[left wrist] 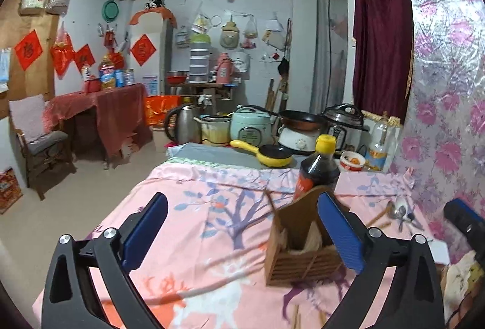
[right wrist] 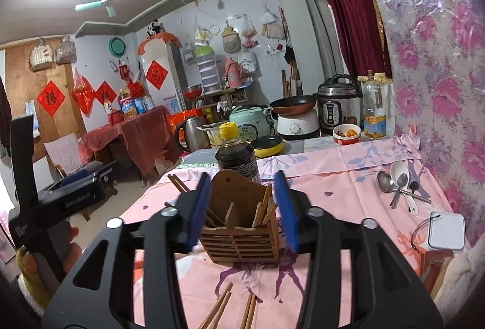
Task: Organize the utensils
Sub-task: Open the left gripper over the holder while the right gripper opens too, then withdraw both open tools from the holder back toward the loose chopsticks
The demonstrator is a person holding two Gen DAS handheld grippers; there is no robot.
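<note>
Wooden utensil holder point(right wrist: 241, 226) at centre frame of the right wrist view, standing on a pink printed tablecloth point(right wrist: 333, 186), several chopsticks point(right wrist: 263, 207) upright inside it. Right gripper point(right wrist: 244, 207): blue-padded fingers spread wide on either side of the holder, gripping nothing. Loose chopsticks point(right wrist: 233, 310) lie on the cloth at lower centre; metal and white spoons point(right wrist: 397, 182) are piled at right, near the floral wall. A dark sauce bottle point(right wrist: 235, 153) stands just behind the holder. Left gripper point(left wrist: 242, 226): fingers wide apart and empty, holder point(left wrist: 300, 250) at lower right of its frame, partly behind the right-hand pad point(left wrist: 341, 233).
</note>
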